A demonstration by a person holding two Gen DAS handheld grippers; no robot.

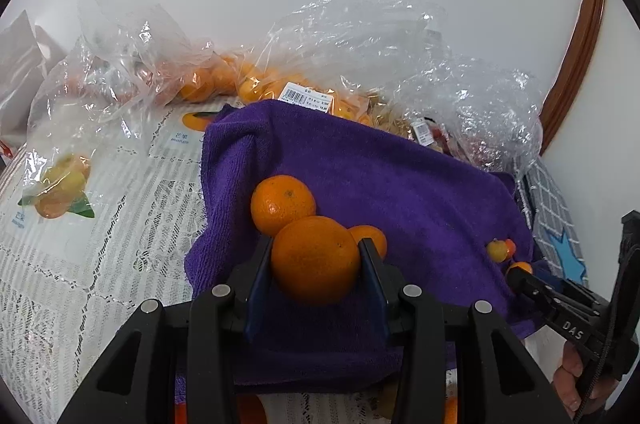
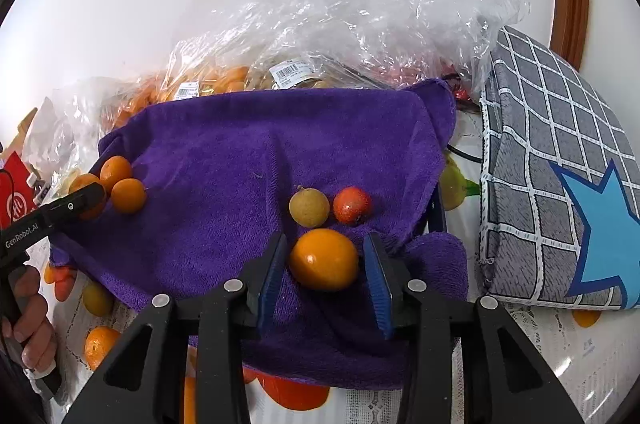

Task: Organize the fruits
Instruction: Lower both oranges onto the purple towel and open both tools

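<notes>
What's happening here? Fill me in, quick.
A person is sorting fruit on a purple towel with two handheld grippers. The left gripper is clamped on a big orange, next to two smaller oranges. The right gripper straddles a smooth orange fruit without pressing it; that fruit rests on the towel by a yellowish fruit and a red fruit. Bags of more fruit lie behind.

Towel [image 2: 248, 143]: on the table [image 1: 80, 264]
Bags [image 2: 340, 23]: at 12 o'clock — behind the towel
Cushion [image 2: 560, 183]: at 3 o'clock
</notes>
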